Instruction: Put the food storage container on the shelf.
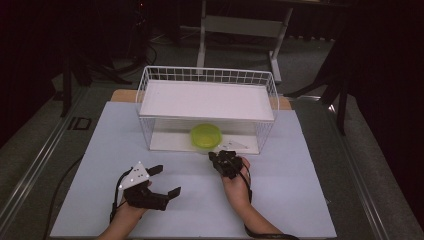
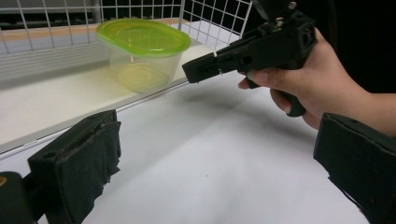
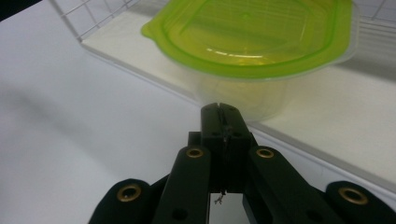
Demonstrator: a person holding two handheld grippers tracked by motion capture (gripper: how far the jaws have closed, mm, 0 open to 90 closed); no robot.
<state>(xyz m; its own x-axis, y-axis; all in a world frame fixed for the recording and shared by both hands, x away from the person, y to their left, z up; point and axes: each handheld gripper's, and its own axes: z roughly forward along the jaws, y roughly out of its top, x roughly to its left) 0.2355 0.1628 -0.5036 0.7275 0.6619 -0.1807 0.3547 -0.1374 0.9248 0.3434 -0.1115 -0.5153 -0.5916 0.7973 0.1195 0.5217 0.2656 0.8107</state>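
Right gripper view: right hand-held gripper (image 3: pixel 219 108) closed, empty, before green-lidded container (image 3: pixel 252 42); left hand-held gripper (image 2: pixel 210 163) wide open.

Closed right gripper (image 3: pixel 219 109) just before lidded container (image 3: pixel 252 42).

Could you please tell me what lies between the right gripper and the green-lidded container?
Nothing: the right gripper view shows the shut right gripper just short of the container, with only the shelf's front edge in between; whether they touch is unclear.
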